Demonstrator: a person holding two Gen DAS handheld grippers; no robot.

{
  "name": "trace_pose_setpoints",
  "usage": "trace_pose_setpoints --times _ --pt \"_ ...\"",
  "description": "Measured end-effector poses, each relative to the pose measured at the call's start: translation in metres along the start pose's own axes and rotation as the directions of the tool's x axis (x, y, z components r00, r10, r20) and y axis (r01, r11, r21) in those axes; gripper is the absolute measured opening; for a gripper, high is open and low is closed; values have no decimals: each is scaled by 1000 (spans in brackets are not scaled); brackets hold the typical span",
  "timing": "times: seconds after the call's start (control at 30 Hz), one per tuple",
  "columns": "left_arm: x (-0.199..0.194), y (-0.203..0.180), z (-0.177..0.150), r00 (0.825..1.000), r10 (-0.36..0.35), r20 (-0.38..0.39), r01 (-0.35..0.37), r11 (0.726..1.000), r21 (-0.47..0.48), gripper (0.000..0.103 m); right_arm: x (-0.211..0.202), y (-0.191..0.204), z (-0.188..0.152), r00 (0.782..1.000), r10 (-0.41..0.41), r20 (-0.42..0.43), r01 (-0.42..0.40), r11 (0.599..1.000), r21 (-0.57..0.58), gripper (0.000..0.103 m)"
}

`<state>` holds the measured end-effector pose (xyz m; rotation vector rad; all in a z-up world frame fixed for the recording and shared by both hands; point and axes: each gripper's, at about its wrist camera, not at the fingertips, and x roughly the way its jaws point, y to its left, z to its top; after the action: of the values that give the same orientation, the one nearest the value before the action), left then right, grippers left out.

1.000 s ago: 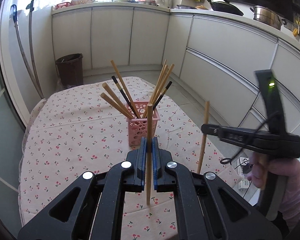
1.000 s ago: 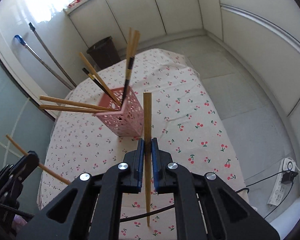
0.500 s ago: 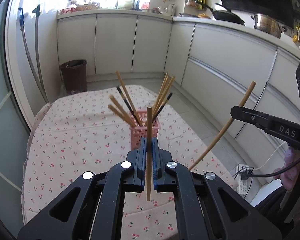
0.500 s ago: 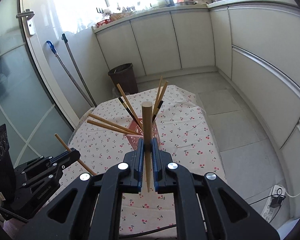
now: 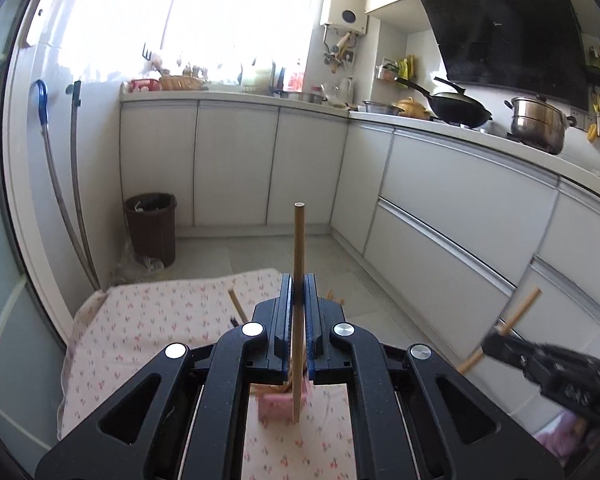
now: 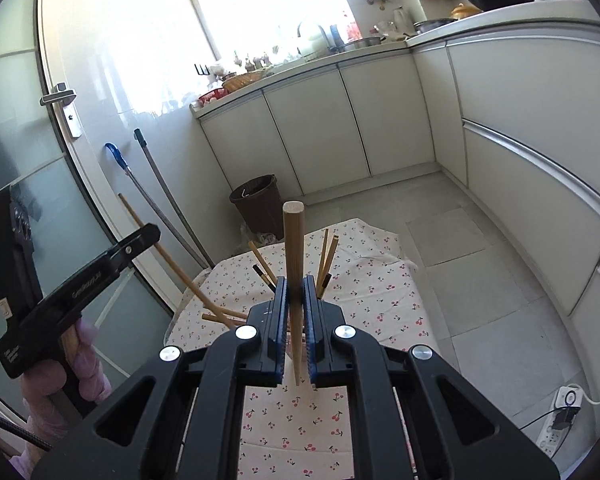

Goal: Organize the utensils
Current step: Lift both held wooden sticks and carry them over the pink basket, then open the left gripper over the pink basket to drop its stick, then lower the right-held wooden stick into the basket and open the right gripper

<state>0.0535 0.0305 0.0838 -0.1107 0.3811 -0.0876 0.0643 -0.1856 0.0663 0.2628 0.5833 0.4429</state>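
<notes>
Above our table [image 6: 380,280] in its cherry-print cloth, we hold both tools high. Our left gripper [image 5: 299,308] is clamped on one wooden chopstick [image 5: 299,256], standing upright between its blue pads. Our right gripper [image 6: 295,300] grips a second chopstick [image 6: 293,248] the same way. Below them sits the pink holder [image 5: 276,406], mostly hidden, with other chopsticks [image 6: 327,256] fanning out of it.

Table [image 6: 384,280] under cherry-print cloth [image 6: 364,300], pink holder [image 5: 278,406] apparently standing on it
</notes>
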Motion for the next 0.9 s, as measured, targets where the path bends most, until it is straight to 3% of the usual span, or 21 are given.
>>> trace_pose_setpoints --times 0.2,0.3,0.57,0.9 --pt "55 -2 -6 998 64 -4 -64 998 -2 6 13 -3 12 1000 9 7 -9 1000 -1 8" --pt "80 12 -22 992 79 -95 -84 995 -45 12 22 -5 17 1000 14 4 -14 1000 10 8" --pt "25 46 -23 993 113 -19 -115 985 -130 22 42 -5 28 999 31 12 -32 999 31 8" --pt "26 54 -19 994 107 -31 -111 983 -145 29 76 18 50 999 4 39 -3 1000 -28 8"
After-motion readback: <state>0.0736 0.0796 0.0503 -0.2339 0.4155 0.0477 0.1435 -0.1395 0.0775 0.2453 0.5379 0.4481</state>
